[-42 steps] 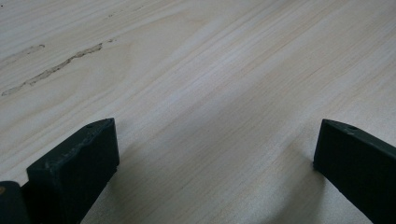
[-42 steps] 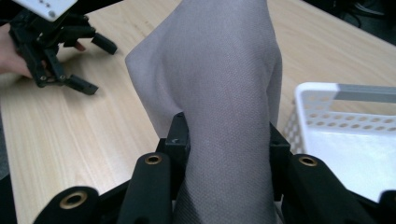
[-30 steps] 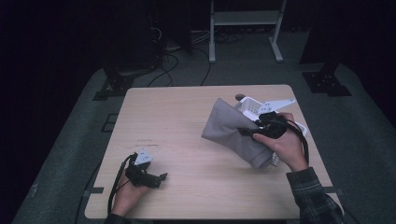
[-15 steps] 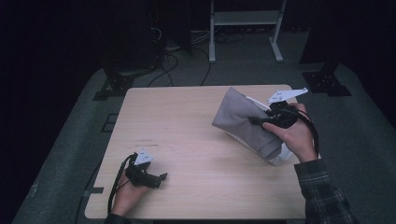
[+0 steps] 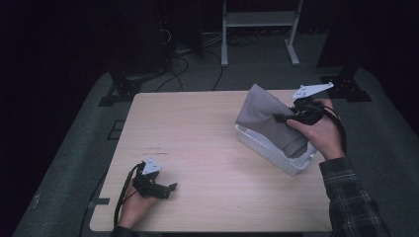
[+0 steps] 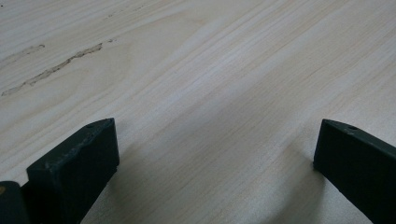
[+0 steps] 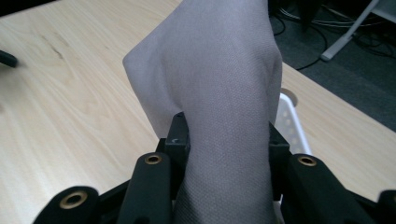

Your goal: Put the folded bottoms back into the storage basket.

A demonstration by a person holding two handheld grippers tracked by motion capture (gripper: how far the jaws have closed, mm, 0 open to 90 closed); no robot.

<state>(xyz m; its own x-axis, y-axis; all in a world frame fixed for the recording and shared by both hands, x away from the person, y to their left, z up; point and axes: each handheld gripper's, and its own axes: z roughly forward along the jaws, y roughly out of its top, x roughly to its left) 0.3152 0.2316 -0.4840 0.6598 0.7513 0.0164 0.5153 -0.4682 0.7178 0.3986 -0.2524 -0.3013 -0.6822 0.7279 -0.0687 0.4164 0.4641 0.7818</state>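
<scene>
Low in the high view, left of centre, the left tool (image 5: pixel 168 187) rests on the bench (image 5: pixel 197 143), jaws spread wide with bare wood between them in its own view. Up at the right of the frame, the right tool (image 5: pixel 281 118) is pinching the grey cloth (image 5: pixel 267 121), and the fabric runs between its jaws in the right gripper view. The cloth hangs above the white basket (image 5: pixel 269 150), its lower end down inside, near the bench's right edge.
</scene>
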